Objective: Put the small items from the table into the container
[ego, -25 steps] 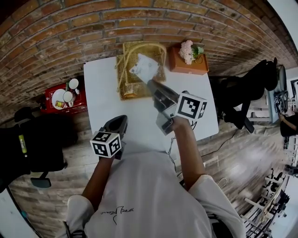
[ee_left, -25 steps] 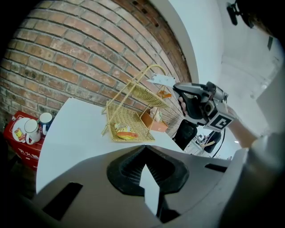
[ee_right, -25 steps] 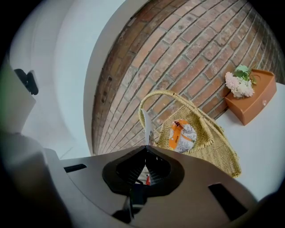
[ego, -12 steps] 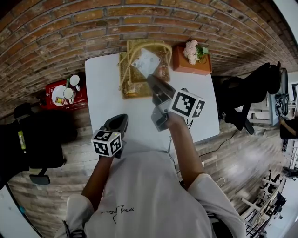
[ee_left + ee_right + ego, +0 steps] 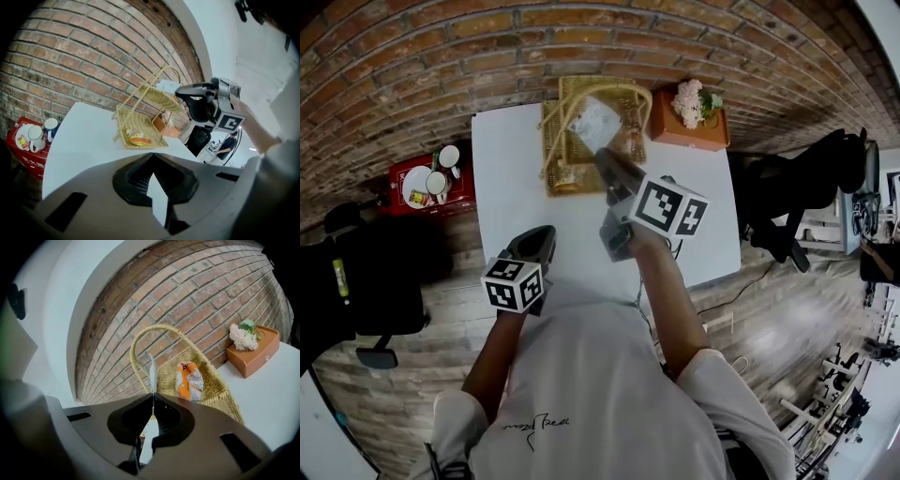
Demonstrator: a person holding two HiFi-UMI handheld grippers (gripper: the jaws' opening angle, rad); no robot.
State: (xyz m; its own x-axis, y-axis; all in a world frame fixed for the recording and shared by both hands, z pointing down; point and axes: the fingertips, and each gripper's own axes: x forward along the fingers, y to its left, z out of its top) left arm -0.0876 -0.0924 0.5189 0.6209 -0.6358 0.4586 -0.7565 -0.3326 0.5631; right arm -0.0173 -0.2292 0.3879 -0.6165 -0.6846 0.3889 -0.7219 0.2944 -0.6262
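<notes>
Pinching a thin packet point(image 5: 151, 371) upright, the right gripper point(image 5: 153, 395) faces the basket point(image 5: 216, 391) ahead at centre-right; the left gripper point(image 5: 151, 157) is closed, empty.

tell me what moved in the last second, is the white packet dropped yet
Not dropped. The right gripper carried the white packet slightly farther in over the basket and a little lower, and it stays clamped on it. The left gripper stayed put, shut and empty. The orange snack pack in the basket and the flower box are unchanged.
</notes>
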